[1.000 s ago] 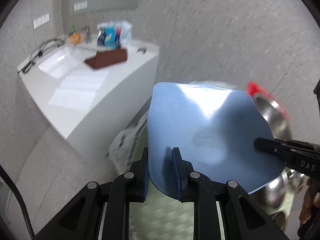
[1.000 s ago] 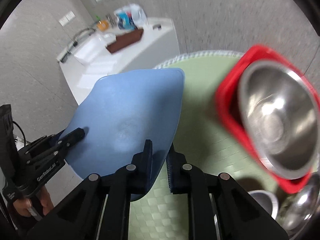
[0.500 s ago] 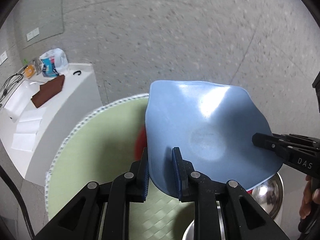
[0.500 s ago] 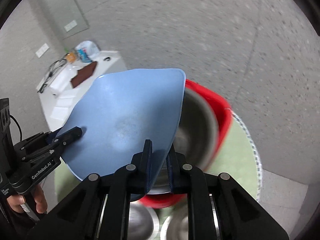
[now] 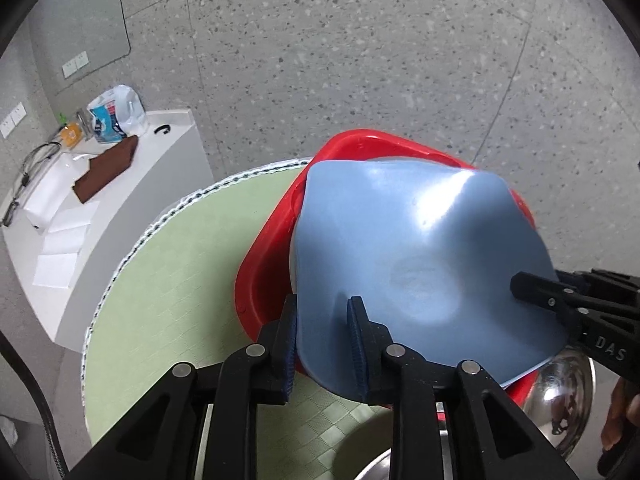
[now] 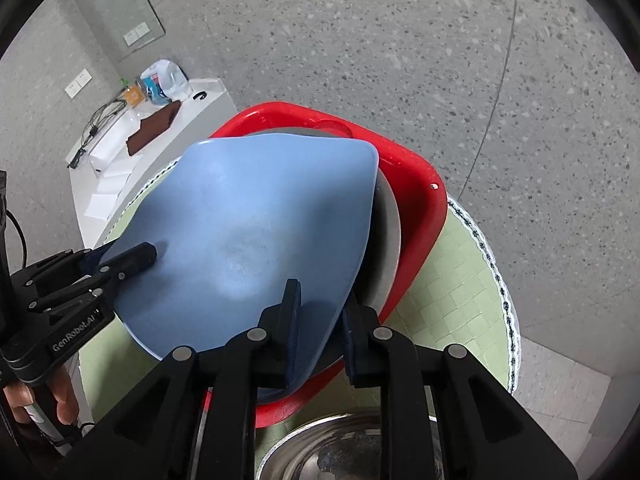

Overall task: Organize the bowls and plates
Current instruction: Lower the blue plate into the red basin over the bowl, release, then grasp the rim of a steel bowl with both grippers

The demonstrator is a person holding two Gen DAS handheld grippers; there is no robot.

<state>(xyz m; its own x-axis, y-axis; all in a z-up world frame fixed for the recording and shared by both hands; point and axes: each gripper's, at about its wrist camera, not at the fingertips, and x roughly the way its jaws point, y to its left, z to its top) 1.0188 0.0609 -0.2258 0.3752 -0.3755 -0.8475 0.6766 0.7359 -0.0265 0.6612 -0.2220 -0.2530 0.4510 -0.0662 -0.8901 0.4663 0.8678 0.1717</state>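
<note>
Blue plate [image 5: 412, 264] moved over red basin [image 5: 272, 280]; both grippers' jaws opening.

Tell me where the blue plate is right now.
In both wrist views the blue plate sits centre frame over the red tub on the green table, its edges between both grippers' opening fingers.

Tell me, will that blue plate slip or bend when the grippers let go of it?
The blue plate shows a glossy highlight, so it probably slides easily. It keeps its curved shape with only its edges between the left gripper and the right gripper, so it seems stiff. Both jaws are opening, and it will likely settle onto the steel bowl in the red basin.
</note>
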